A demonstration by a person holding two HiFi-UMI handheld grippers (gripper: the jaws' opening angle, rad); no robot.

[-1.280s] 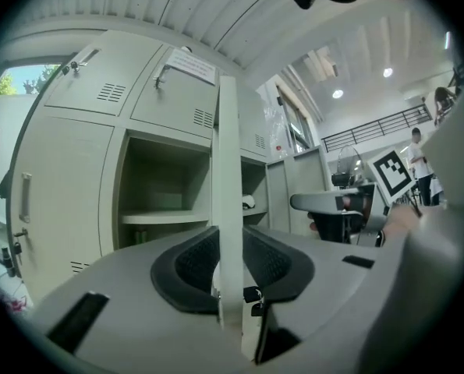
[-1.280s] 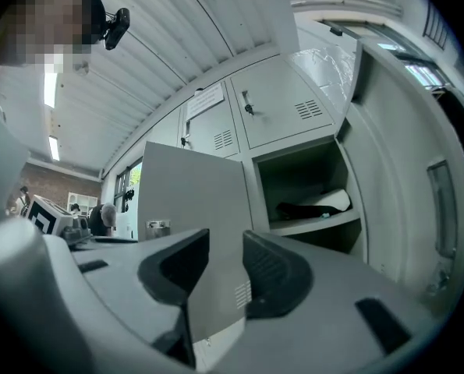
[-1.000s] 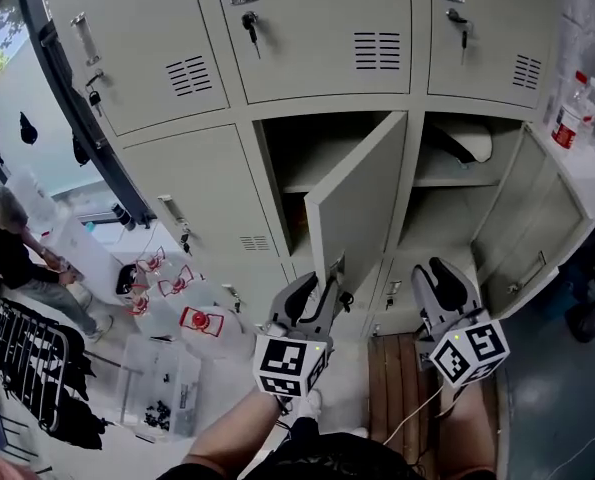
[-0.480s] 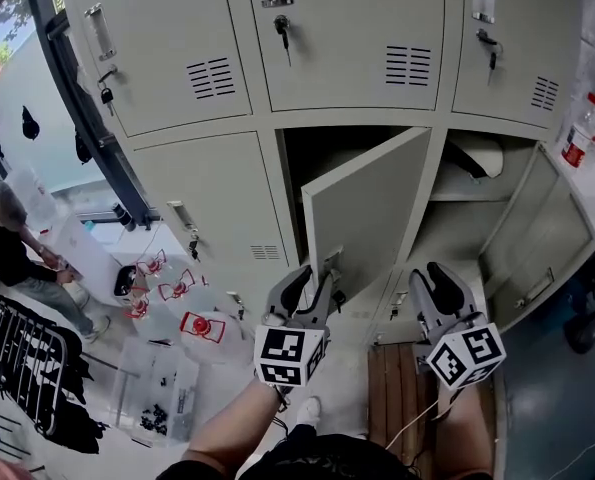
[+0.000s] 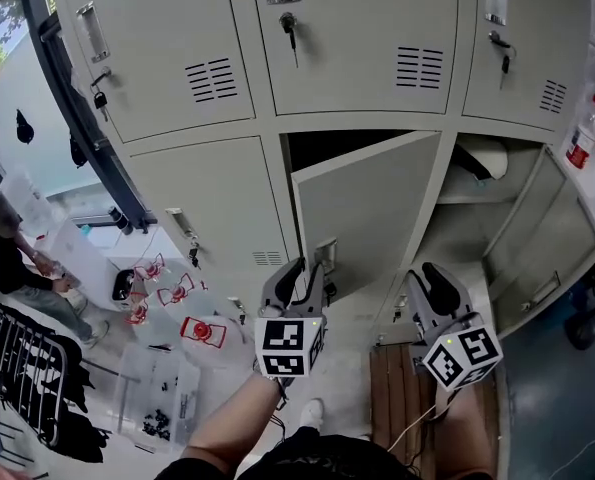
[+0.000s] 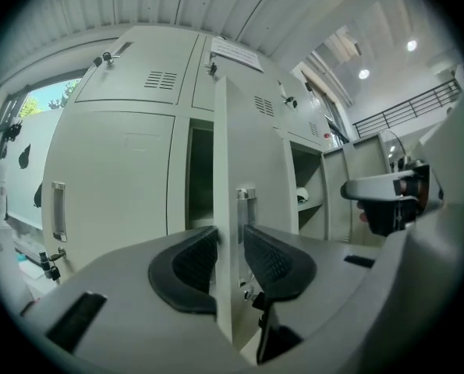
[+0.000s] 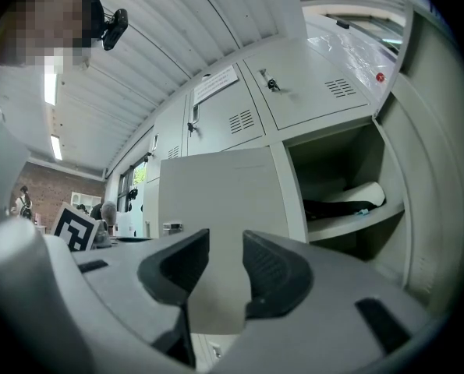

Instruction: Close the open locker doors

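The middle locker's door (image 5: pixel 367 213) stands half open, swung out toward me. My left gripper (image 5: pixel 295 273) is at its free edge below the handle (image 5: pixel 326 255). In the left gripper view the door edge (image 6: pixel 224 209) runs between the jaws of the left gripper (image 6: pixel 230 248), which are closing. The left pad (image 6: pixel 189 263) touches the edge and a gap shows at the right pad. The right-hand locker's door (image 5: pixel 522 233) hangs wide open. My right gripper (image 5: pixel 432 283) is open below it, holding nothing. In the right gripper view, the right gripper (image 7: pixel 225 263) faces the middle door (image 7: pixel 216 201).
A white and dark object (image 5: pixel 482 158) lies on the right locker's shelf. Keys (image 5: pixel 290 28) hang in the shut upper doors. A bottle (image 5: pixel 584 133) stands on a surface at right. A person (image 5: pixel 2 238) and a clear bin (image 5: pixel 162 398) are at left; a wooden pallet (image 5: pixel 402 388) lies below.
The middle door has swung further toward its frame, and my left gripper has moved up and in with its edge. The right gripper has barely moved.
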